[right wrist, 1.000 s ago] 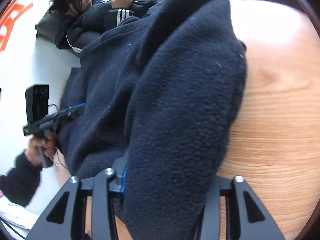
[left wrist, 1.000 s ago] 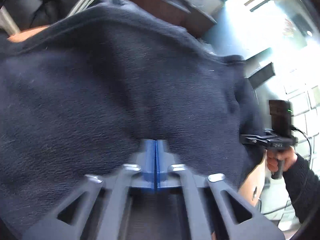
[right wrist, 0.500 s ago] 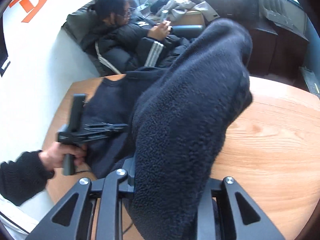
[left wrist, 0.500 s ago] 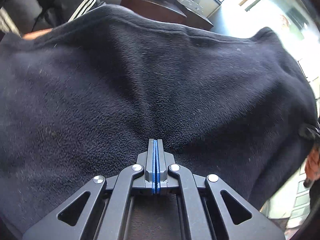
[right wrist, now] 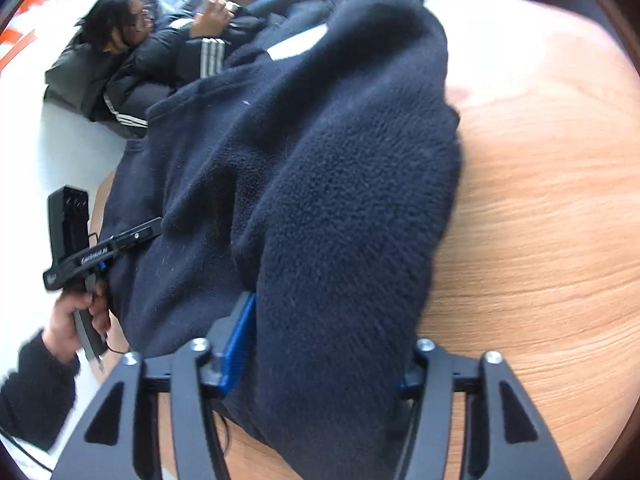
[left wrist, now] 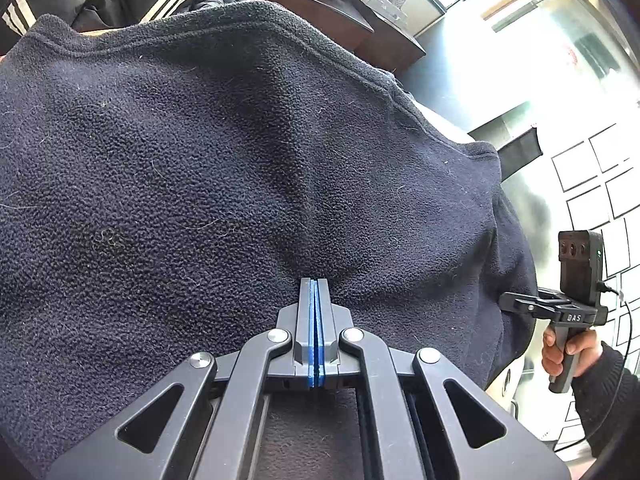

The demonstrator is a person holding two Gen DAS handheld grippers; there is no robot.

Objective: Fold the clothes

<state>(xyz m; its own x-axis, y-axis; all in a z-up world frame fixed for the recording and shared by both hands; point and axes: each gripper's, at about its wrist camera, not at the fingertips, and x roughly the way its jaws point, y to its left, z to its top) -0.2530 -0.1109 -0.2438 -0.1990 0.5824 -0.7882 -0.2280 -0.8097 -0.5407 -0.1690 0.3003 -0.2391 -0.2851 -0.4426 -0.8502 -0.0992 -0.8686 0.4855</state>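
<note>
Left wrist view: the left gripper (left wrist: 314, 292) has its 2 blue-padded fingers (left wrist: 308, 320) pressed together, pinching a fold of the dark navy fleece garment (left wrist: 224, 168), which fills nearly the whole picture. At the right edge a hand (left wrist: 566, 350) holds the right gripper by its handle; its fingertips are hidden behind the fleece there.

Right wrist view: this one shows what the other does not, the round light wooden table (right wrist: 540, 220) under the garment. The right gripper (right wrist: 324, 356) is opening its jaws, and a thick rolled fold of the fleece lies between them; whether the blue pad (right wrist: 240, 340) presses the cloth I cannot tell. A seated person in a black striped jacket (right wrist: 168, 52) is beyond the table.
</note>
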